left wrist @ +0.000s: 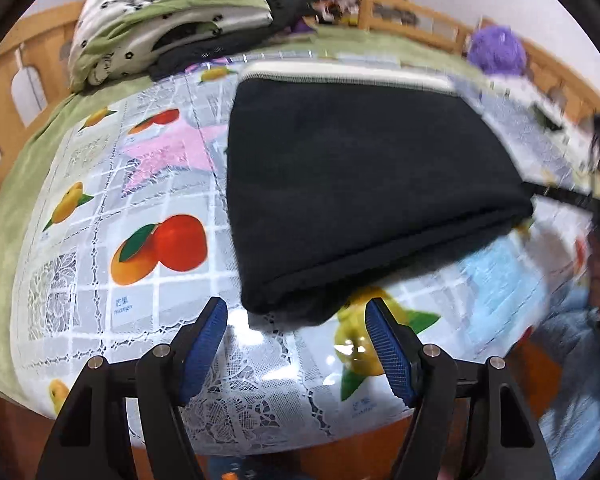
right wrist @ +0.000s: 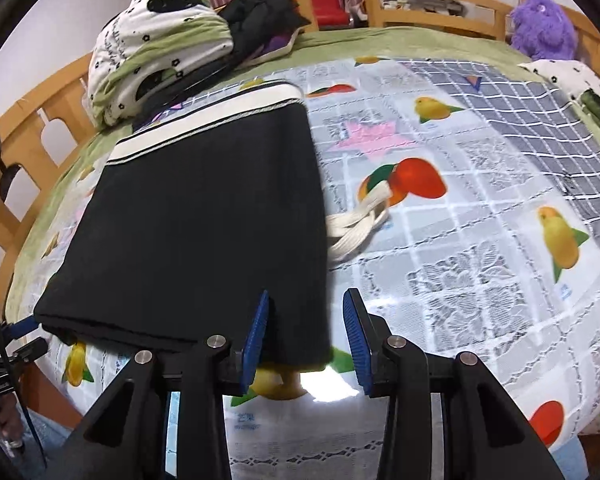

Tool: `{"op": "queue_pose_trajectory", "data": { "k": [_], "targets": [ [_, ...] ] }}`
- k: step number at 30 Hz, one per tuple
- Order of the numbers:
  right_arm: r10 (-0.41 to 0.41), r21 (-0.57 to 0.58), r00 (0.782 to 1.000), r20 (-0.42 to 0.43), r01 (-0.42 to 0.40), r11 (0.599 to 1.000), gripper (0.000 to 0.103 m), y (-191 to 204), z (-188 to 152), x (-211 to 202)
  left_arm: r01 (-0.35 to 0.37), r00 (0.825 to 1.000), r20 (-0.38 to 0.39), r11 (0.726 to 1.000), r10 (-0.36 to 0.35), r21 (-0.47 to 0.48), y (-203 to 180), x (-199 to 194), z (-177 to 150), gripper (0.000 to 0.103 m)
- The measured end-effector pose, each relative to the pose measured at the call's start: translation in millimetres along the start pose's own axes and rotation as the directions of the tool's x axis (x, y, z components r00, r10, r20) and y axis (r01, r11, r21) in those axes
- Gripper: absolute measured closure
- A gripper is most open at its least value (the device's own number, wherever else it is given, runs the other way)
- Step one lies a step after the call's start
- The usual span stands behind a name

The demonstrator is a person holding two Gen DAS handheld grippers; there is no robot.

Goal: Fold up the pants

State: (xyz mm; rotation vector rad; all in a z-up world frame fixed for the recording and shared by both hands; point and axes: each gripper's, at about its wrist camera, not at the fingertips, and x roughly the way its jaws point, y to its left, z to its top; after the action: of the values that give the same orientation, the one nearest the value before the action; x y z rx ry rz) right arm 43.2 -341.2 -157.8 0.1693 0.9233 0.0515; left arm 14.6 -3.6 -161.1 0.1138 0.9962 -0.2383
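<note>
The black pants (left wrist: 364, 184) lie folded into a thick rectangle on the fruit-print tablecloth (left wrist: 148, 208), white waistband at the far edge. They also show in the right wrist view (right wrist: 196, 220), with a white drawstring (right wrist: 356, 228) sticking out on the right side. My left gripper (left wrist: 296, 320) is open and empty, just short of the near left corner of the pants. My right gripper (right wrist: 306, 312) is open, its jaws standing either side of the near right corner of the pants without closing on it.
A folded green and white quilt (right wrist: 152, 52) and dark clothes (right wrist: 260, 12) are piled at the far left. A purple plush toy (right wrist: 544, 28) sits at the far right by the wooden rail (right wrist: 420, 0). The tablecloth's near edge hangs close below both grippers.
</note>
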Motion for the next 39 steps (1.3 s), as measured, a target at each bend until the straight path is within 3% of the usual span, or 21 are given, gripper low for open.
{"op": "queue_pose_trajectory", "data": {
  "k": [2,4,8,14,16,17,18,20,22,26,29,32,39],
  "targets": [
    [0.007,-0.014,1.000,-0.006,-0.007,1.000,0.064,4,-2,2,-0.044,0.997,-0.064,0.998,0.046,0.037,-4,13,0,0.033],
    [0.005,-0.023,1.000,-0.010,-0.005,1.000,0.064,6,-4,3,-0.071,0.994,-0.082,0.996,0.075,0.047,-2,17,-2,0.033],
    [0.014,-0.022,1.000,-0.012,-0.014,1.000,0.064,7,-5,2,-0.159,0.986,-0.039,0.983,0.163,0.095,4,9,-1,0.034],
    [0.018,-0.013,0.999,-0.028,-0.018,1.000,0.064,6,-5,6,-0.198,0.980,0.006,0.974,0.199,0.109,-1,14,2,0.037],
    [0.017,-0.015,0.999,-0.027,-0.018,1.000,0.064,6,-6,5,-0.198,0.980,0.029,0.974,0.196,0.109,-2,17,4,0.051],
    [0.017,-0.018,1.000,-0.025,-0.017,1.000,0.064,6,-6,5,-0.162,0.987,0.032,0.983,0.159,0.088,0,15,6,0.070],
    [0.017,-0.020,1.000,-0.026,-0.018,1.000,0.064,6,-6,5,-0.094,0.995,0.036,0.995,0.093,0.042,4,11,7,0.080],
    [0.018,-0.020,1.000,-0.026,-0.018,1.000,0.064,5,-6,4,-0.009,0.998,0.055,0.997,0.013,-0.072,16,7,10,0.080],
    [0.022,-0.013,0.999,-0.026,-0.022,1.000,0.064,4,-6,4,-0.008,1.000,0.002,0.994,0.008,-0.111,20,19,8,0.080],
    [0.019,-0.011,0.999,-0.037,-0.019,1.000,0.064,6,-7,6,-0.094,0.995,0.017,0.995,0.095,-0.037,5,23,5,0.080],
    [0.017,-0.018,0.999,-0.034,-0.017,1.000,0.064,6,-7,5,-0.080,0.997,-0.006,0.997,0.080,-0.017,5,19,2,0.077],
    [0.016,-0.014,0.999,-0.038,-0.016,1.000,0.064,2,-7,5,-0.107,0.994,-0.007,0.994,0.107,0.012,4,18,-2,0.066],
    [0.017,0.001,0.999,-0.046,-0.017,1.000,0.064,-1,-7,6,-0.128,0.992,0.025,0.992,0.127,0.009,-4,21,4,0.066]
  ]
}}
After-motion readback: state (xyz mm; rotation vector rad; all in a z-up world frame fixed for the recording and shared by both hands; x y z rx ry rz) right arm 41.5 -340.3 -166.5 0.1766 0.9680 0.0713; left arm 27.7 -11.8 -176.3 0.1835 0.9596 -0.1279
